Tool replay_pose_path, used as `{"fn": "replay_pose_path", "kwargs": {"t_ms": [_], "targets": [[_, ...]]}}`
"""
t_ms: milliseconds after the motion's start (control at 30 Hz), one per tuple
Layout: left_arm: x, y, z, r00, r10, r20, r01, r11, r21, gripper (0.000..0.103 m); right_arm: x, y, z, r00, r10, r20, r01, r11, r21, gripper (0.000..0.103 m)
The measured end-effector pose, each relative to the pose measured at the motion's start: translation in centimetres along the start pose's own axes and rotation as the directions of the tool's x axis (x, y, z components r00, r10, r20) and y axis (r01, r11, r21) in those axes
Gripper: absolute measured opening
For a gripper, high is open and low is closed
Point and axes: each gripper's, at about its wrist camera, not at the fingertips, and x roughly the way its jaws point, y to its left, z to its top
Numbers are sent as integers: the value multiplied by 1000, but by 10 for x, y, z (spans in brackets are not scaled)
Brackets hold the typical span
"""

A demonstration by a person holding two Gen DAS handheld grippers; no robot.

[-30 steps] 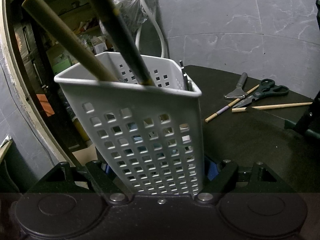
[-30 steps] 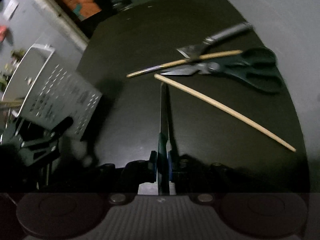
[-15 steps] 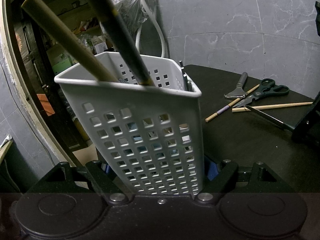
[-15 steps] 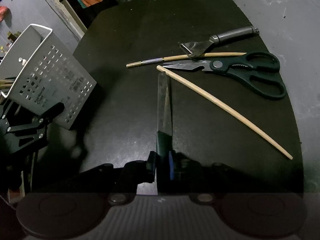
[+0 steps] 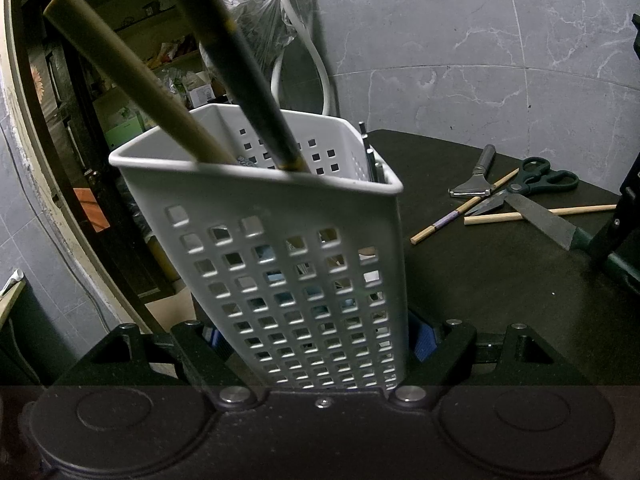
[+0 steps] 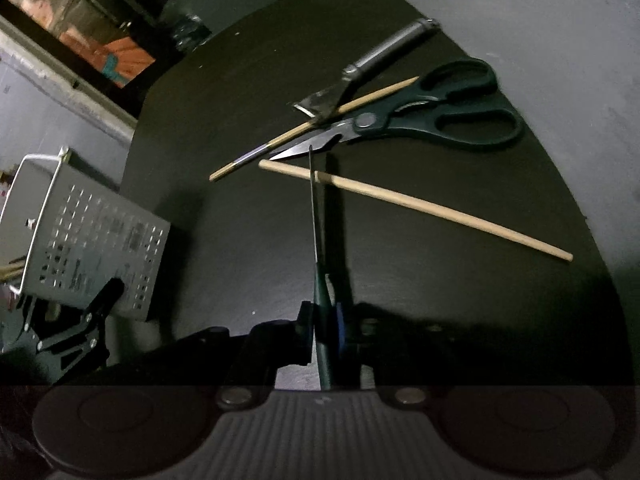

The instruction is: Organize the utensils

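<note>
My left gripper [image 5: 320, 344] is shut on the lower sides of a white perforated basket [image 5: 296, 280], which leans slightly. A tan handle [image 5: 132, 76] and a dark handle [image 5: 240, 64] stick out of it. My right gripper [image 6: 322, 320] is shut on the green handle of a knife [image 6: 314, 208]. The blade is edge-on and points at the scissors [image 6: 432, 120], crossing above a plain chopstick [image 6: 420, 208]. A metal peeler [image 6: 360, 76] and a second chopstick [image 6: 304, 128] lie beside the scissors. The left wrist view shows the knife [image 5: 544, 220] at the right.
The utensils lie on a round black table [image 6: 240, 80], whose edge curves close behind the scissors. Grey marble floor tiles [image 5: 480, 60] surround it. A white hose [image 5: 320, 76] and a plastic bag [image 5: 256, 20] hang behind the basket, beside a doorway with cluttered shelves [image 5: 120, 92].
My right gripper has rolled, turning the knife blade from flat to edge-on, and shifted so its tip reaches over the plain chopstick toward the scissors. The left gripper and basket stayed put.
</note>
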Motion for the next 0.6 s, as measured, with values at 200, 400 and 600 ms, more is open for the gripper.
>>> {"fn": "replay_pose_path", "kwargs": {"t_ms": [200,400,600], "targets": [[0,0,0,1000,0,0,0,1000,0,83,2,-5,1,1000,-9,3,9,1000,12,13],[0,0,0,1000,1,-1,-1,1000,-1,83,7,10,8,999,-40,9,40,995,-96,13],[0,0,0,1000,1,-1,-1,1000,-1,83,10,33,11,995,-93,26,96,966,-241,13]]}}
